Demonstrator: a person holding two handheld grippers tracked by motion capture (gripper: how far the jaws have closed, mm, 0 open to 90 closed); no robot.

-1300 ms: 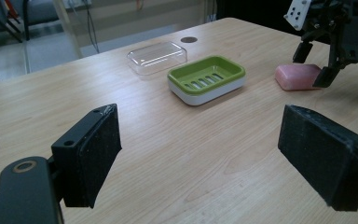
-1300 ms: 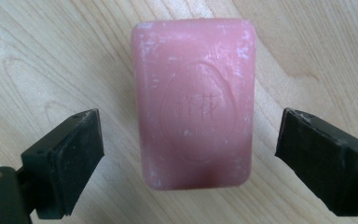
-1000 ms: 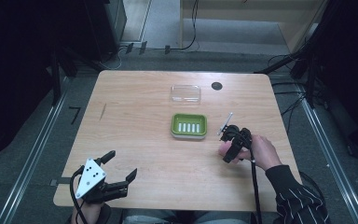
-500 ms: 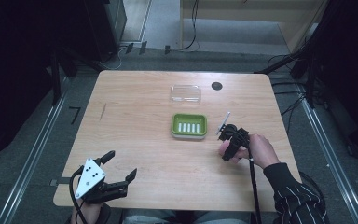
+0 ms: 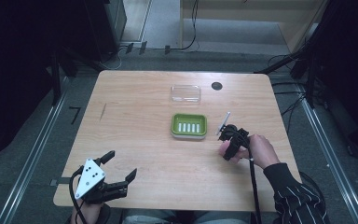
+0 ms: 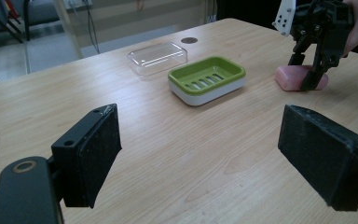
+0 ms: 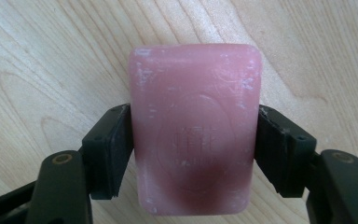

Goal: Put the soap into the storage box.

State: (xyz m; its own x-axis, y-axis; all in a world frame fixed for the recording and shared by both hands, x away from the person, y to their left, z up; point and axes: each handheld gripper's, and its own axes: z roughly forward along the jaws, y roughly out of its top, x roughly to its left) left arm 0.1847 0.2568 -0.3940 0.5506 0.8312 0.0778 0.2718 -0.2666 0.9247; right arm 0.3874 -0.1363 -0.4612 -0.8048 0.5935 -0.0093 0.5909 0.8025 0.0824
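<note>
Since the earlier high-view frames little has shifted on the desk [image 5: 135, 112] except at our right claw [image 7: 193, 154], whose jaws have just been closing on the pink soap bar [image 7: 195, 130]; both hands sit where they were. In the right gripper view the two black pads now press on the bar's long sides, and the bar lies flat on the wood in the middle of that frame. In the left gripper view the same bar sits at the upper right, just right of the green soap dish [image 6: 207, 79], with the clear lid [image 6: 157, 57] beyond the dish toward the upper centre. Our left claw [image 5: 121, 170] rests at the lower left of the high view, jaws spread wide with nothing between them. To do this grasp well, we judge we should keep the pads square on the bar's flanks and squeeze only firmly enough to stop slipping, since soap is slick and dents easily. Lift straight up before carrying it toward the dish's slotted tray.
</note>
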